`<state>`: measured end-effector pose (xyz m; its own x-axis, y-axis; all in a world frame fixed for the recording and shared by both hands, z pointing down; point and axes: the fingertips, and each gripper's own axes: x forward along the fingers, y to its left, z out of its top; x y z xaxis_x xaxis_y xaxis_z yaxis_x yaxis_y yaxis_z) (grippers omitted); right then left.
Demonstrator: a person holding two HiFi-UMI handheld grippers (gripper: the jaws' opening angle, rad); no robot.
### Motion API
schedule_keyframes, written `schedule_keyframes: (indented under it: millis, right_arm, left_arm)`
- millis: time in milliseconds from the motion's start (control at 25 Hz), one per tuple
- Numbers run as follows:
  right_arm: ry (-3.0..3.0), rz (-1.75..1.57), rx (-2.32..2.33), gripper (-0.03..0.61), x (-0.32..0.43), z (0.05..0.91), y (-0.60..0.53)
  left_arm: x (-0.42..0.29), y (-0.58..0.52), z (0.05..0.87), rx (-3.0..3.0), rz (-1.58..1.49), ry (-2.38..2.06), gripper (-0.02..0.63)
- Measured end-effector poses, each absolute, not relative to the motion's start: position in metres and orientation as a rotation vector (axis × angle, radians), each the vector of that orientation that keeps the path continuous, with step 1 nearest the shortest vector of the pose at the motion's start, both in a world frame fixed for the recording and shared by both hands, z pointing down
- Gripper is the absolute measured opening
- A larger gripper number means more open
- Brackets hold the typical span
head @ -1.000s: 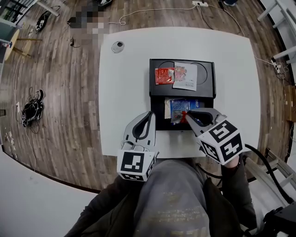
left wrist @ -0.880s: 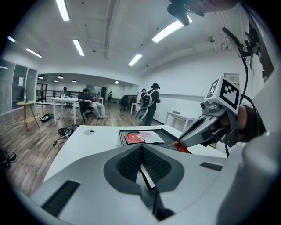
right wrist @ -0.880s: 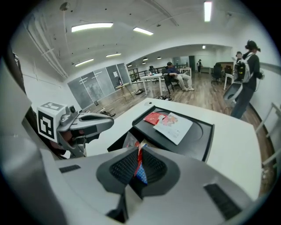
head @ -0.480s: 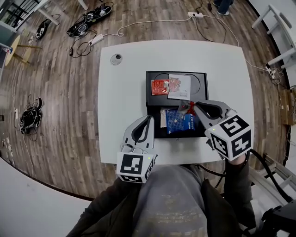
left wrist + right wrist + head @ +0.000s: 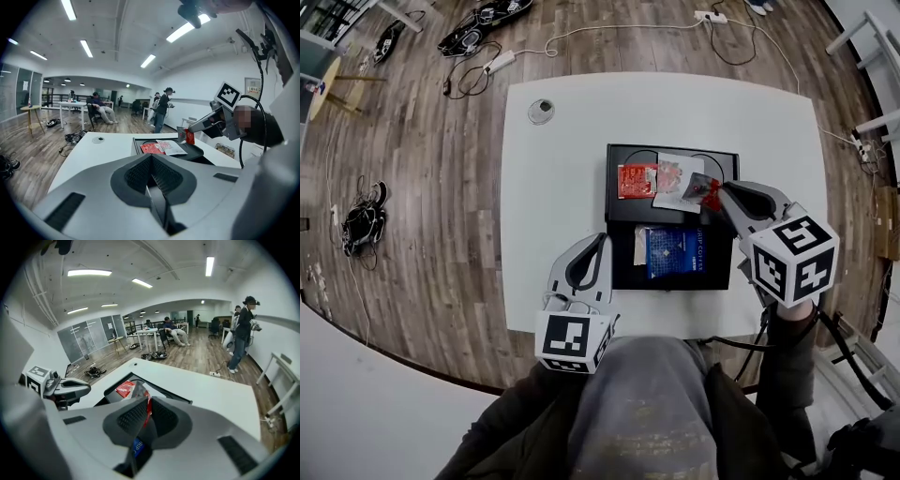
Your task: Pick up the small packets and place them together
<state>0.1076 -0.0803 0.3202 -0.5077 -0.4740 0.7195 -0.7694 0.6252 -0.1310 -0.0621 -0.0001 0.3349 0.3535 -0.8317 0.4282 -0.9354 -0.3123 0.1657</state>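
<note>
Right gripper clamped on red-silver packet, above black tray; left gripper — jaws together

I logged a white bench, black tray, red packet, blue packet, white packet with red print, and silver-and-red packet. The left tool and right tool were grey, their cubes black-and-white square-patterned. The floor was brown wood-grain.

Bright even light from ceiling strip lights, soft shadows, fisheye-warped edges
</note>
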Motion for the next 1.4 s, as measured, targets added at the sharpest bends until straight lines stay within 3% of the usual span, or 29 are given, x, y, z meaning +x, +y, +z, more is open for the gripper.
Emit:
schedule_keyframes:
  millis: [560,760,1400]
  right_arm:
    - [-2.121,0.543,1.013,0.056,0.110,0.354,-0.101]
    - [-2.113,0.524,1.053,0.127,0.113,0.353,-0.104]
    - [-2.151,0.463,1.106,0.135,0.112,0.327,-0.076]
  left_arm:
    - [-0.069,-0.005,0.351,2.192,0.396,-1.549,-0.009]
    - [-0.070,-0.004,0.351,2.191,0.397,-1.552,-0.009]
    - [-0.061,0.015,0.341,2.235,0.379,-1.537,-0.009]
